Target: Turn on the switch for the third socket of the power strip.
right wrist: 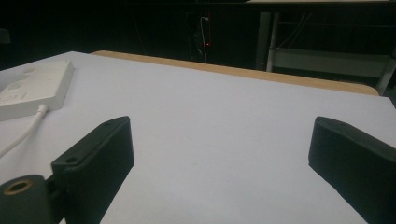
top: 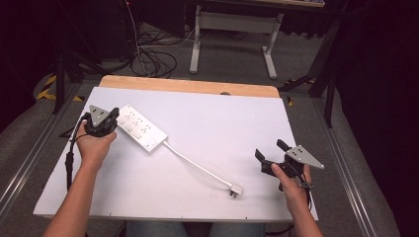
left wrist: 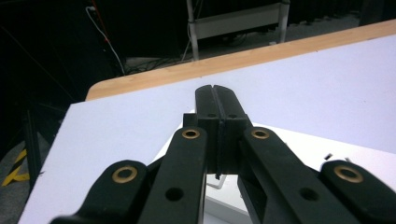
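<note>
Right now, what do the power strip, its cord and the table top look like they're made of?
Power strip: probably hard white plastic, smooth moulded casing with a slight sheen. Cord: flexible white plastic or rubber jacket, since it lies in a curve. Table top: matte white sheet over light wood, which shows along the far edge.

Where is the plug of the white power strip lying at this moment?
In the high view, the plug lies on the white table, near its front edge, right of centre, left of the right gripper.
</note>
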